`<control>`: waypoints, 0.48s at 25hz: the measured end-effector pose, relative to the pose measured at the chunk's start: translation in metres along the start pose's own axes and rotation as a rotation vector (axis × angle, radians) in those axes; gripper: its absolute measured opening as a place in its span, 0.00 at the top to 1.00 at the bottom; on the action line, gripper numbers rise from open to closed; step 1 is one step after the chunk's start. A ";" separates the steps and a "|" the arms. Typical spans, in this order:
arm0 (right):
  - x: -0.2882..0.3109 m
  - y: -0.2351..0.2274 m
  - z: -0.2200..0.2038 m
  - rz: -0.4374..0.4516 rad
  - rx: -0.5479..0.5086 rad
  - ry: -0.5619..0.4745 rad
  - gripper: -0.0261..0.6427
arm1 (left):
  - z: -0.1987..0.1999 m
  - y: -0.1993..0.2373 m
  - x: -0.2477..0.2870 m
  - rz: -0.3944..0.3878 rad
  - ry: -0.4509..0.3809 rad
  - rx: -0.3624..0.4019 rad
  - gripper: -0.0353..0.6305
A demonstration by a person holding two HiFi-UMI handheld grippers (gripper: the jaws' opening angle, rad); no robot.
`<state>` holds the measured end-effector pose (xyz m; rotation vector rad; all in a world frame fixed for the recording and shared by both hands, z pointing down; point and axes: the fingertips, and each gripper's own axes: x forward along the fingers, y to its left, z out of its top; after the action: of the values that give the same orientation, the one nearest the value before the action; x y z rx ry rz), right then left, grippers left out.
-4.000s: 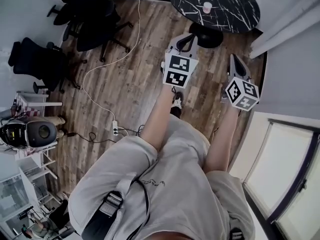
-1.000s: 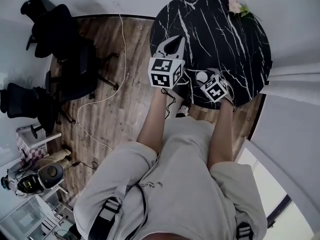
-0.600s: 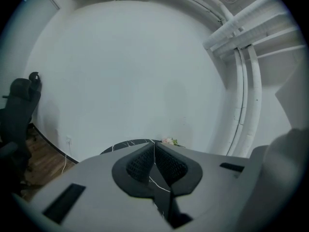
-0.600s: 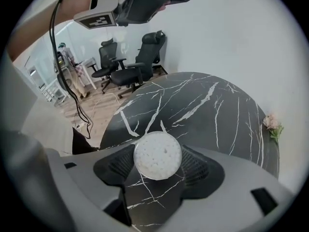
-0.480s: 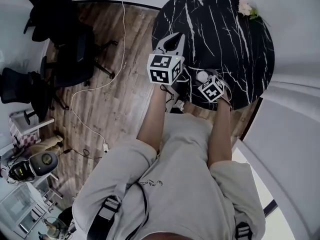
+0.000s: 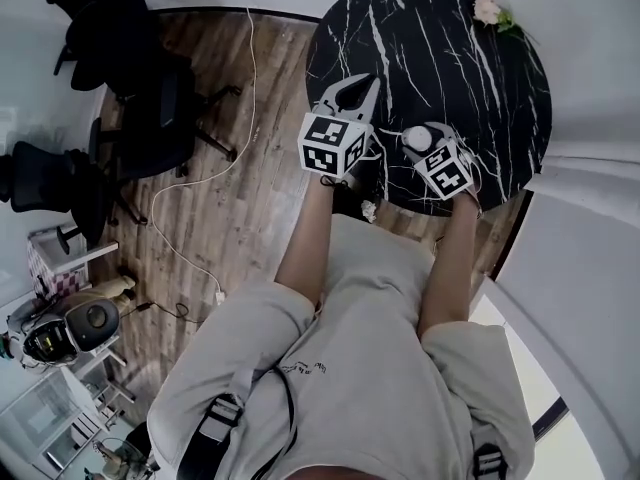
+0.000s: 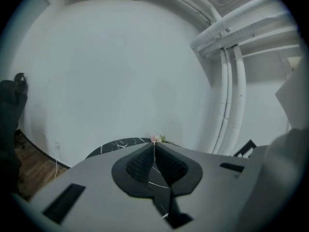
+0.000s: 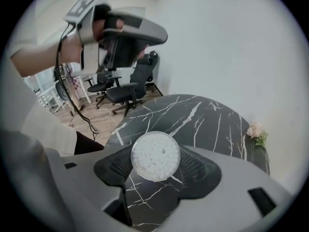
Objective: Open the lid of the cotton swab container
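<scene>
Over on the left, the left gripper (image 6: 350, 90) hangs at the black marble table's (image 6: 450, 53) near edge, its 2 fingers (image 7: 142, 161) pressed together on nothing. Just right of it, the right gripper (image 8: 155, 154) pinches the round cotton swab container (image 8: 155, 151) between 2 fingers (image 8: 199, 166), above the table's near edge. Far right, a small flower (image 6: 488, 10).

Swab container (image 8: 156, 156) between right tool (image 8: 156, 153) pads (image 8: 197, 167)

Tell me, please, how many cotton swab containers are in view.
1. The cotton swab container sits between the right gripper's jaws, over the near edge of the round black marble table. No other shows, though the grippers may hide part of the tabletop.
</scene>
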<state>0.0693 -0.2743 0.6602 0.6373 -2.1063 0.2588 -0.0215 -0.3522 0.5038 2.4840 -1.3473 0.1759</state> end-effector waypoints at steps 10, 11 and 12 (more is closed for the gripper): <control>-0.123 -0.030 0.087 -0.115 -0.133 -0.181 0.53 | 0.002 -0.048 -0.010 -0.196 0.012 0.247 0.90; -0.131 -0.033 0.093 -0.130 -0.133 -0.193 0.53 | -0.001 -0.052 -0.010 -0.221 0.027 0.273 0.83; -0.139 -0.035 0.098 -0.144 -0.131 -0.207 0.53 | -0.006 -0.057 -0.010 -0.245 0.046 0.298 0.69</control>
<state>0.0833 -0.2959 0.4888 0.7596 -2.2397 -0.0267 0.0210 -0.3136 0.4946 2.8443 -1.0504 0.4002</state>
